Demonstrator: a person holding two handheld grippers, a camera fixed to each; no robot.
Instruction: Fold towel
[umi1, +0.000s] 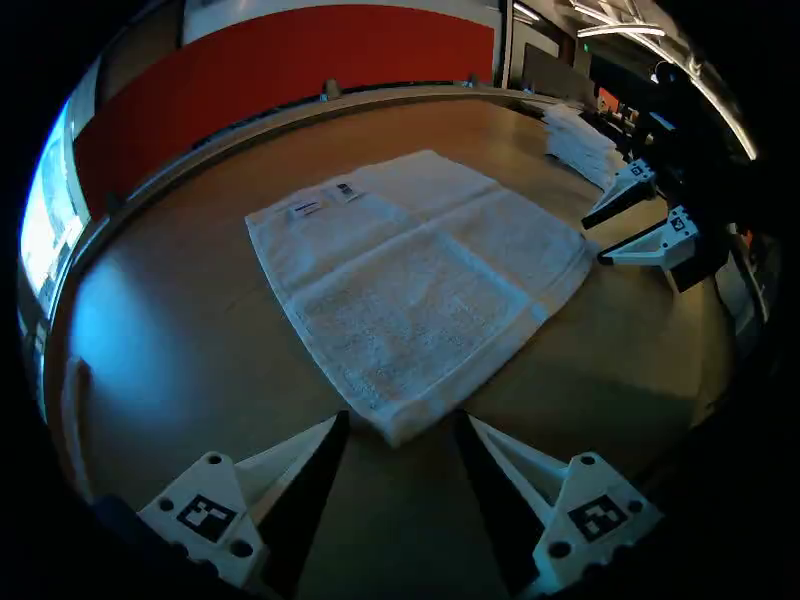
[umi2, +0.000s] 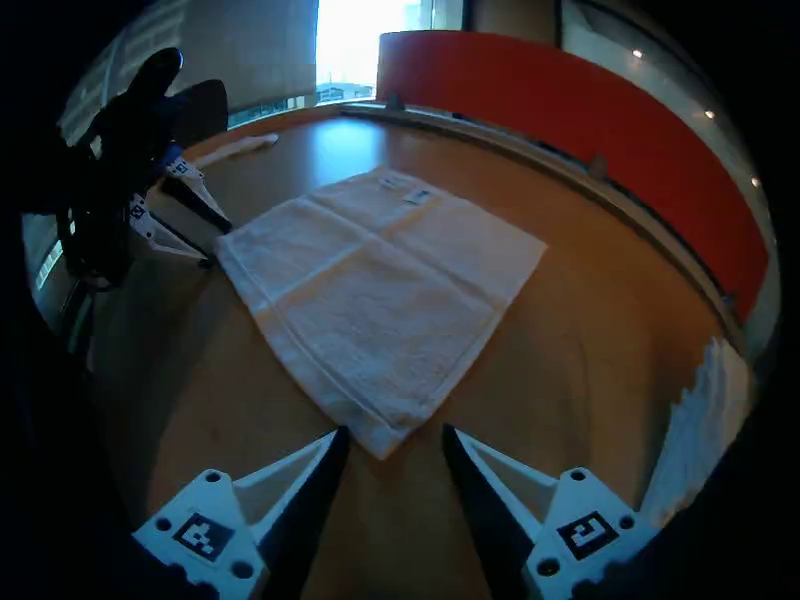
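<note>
Evidently the towel (umi1: 420, 270) lies flat on the tabletop (umi1: 180, 330), with the left gripper (umi1: 400, 420) and right gripper (umi2: 395, 435) each aiming parted, empty jaws at a separate corner, probably to lift both together.

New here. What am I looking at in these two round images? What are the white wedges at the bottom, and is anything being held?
There is no robot arm. A person holds a two-finger gripper in each hand, and a fisheye camera rides on each one, looking forward along its fingers. The white wedges at the bottom of each picture are that gripper's own fingers: the left gripper in the left gripper view, the right gripper in the right gripper view. Each view also shows the other gripper farther off.

A white towel lies flat on a wooden table, and a pile of white cloths sits farther back. Each gripper points at a neighbouring corner of the towel with its fingers open. Nothing is held yet.
</note>
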